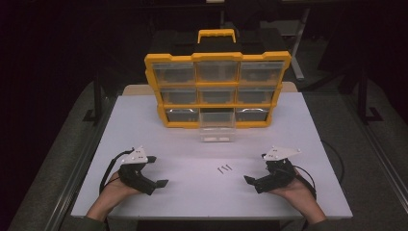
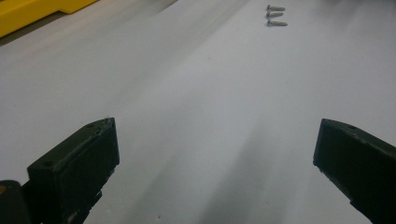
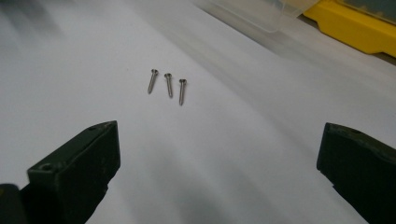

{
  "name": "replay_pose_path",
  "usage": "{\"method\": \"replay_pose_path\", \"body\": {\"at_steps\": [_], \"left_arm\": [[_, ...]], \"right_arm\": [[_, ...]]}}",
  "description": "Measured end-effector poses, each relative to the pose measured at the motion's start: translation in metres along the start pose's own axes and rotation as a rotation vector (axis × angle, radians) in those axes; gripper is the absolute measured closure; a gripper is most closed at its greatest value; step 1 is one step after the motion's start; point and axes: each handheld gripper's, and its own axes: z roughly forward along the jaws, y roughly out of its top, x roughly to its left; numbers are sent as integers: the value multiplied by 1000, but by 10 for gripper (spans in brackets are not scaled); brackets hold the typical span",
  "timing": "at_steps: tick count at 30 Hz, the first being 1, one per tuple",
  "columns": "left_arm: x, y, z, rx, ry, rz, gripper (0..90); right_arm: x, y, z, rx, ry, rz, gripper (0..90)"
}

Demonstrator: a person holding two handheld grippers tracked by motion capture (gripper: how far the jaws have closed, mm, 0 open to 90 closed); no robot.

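Both hands rest at the near edge of the white table [image 1: 144, 120], the left gripper [image 1: 154, 171] and right gripper [image 1: 255, 168] each spread wide with nothing between the jaws. Three screws [image 1: 224, 169] lie side by side between them, near the clear drawer [image 1: 217, 130] pulled out of the yellow organizer [image 1: 217, 89].
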Motion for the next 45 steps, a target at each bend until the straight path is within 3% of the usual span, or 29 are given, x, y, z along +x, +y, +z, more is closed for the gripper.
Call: {"method": "replay_pose_path", "body": {"at_steps": [34,45], "left_arm": [[-1,-2,0,-10,9,-5,2],[-1,-3,1,-7,3,-6,2]], "right_arm": [[-2,19,15,17,15,-11,0],[-4,25,22,35,38,12,0]]}}
